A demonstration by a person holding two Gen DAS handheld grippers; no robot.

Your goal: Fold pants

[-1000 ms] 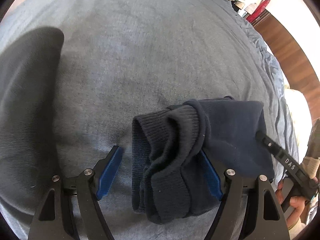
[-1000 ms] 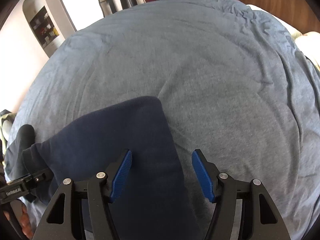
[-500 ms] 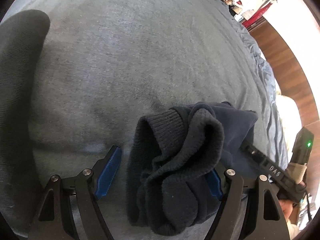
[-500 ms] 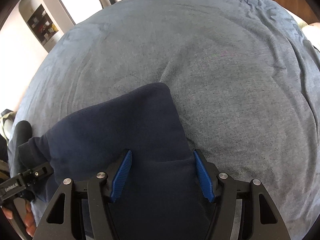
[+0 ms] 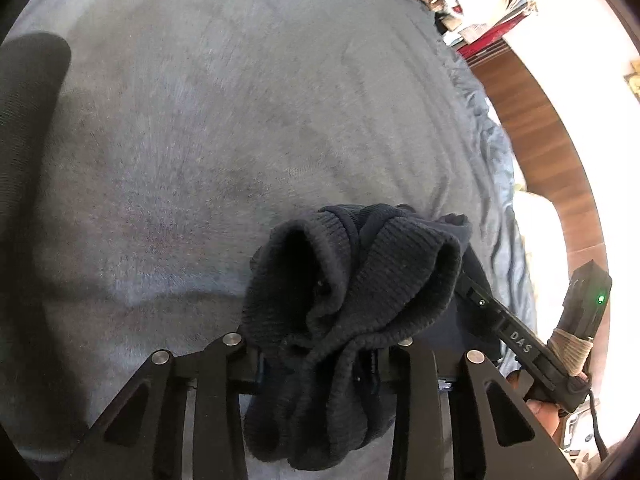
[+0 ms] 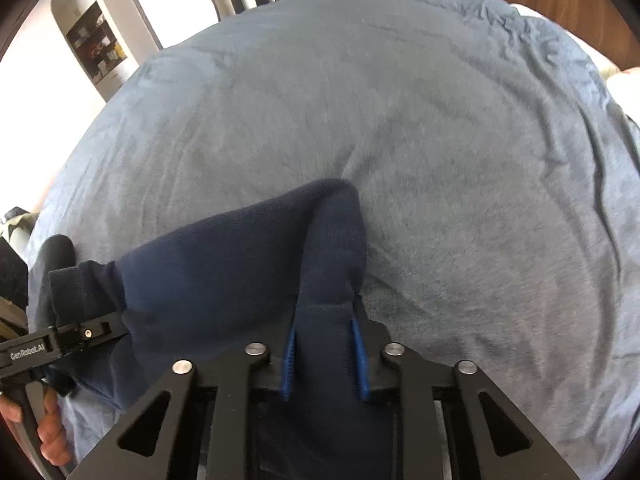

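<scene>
Pants lying on bedspread; left gripper closing on ribbed cuffs, right gripper closing on opposite end, readying lift for fold.

From the left wrist view I can't see the left gripper's pads: the bunched ribbed cuffs of the pants cover them, and the fabric runs off the bottom edge. In the right wrist view the right gripper's blue pads show only as thin strips beside the cloth between them. The shelf niche at upper left is too small to read. The hand at lower left is cut by the frame.
</scene>
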